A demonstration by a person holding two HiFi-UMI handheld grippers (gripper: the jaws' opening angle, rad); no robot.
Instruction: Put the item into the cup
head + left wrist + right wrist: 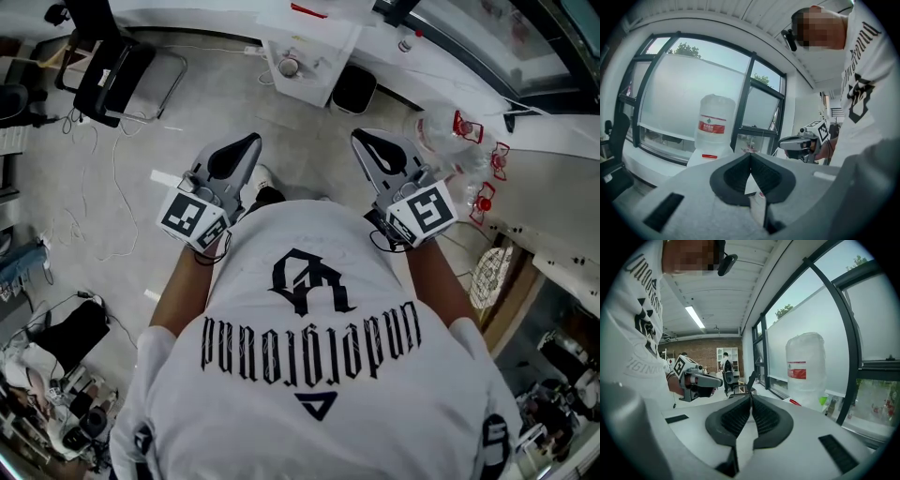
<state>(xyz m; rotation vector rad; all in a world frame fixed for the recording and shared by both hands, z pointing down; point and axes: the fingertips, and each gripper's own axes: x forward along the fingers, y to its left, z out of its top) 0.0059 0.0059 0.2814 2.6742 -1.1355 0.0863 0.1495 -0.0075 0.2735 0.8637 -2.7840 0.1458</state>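
Note:
I hold both grippers up in front of my chest, pointing away from me over the floor. In the head view my left gripper (246, 142) and right gripper (366, 139) each have their jaws closed tip to tip with nothing between them. The left gripper view shows its pads meeting (750, 154) empty, with the right gripper (799, 143) off to the side. In the right gripper view its jaws (751, 397) are likewise shut and empty, and the left gripper (696, 378) is beside it. I cannot pick out the item. A small round cup-like thing (289, 66) sits on a white stand ahead.
A large water bottle (714, 124) (805, 366) stands by the windows, with a small green thing (823, 401) next to it. A black chair (117, 70) is at the far left, a dark bin (354, 91) ahead, cables on the floor at left (89, 187).

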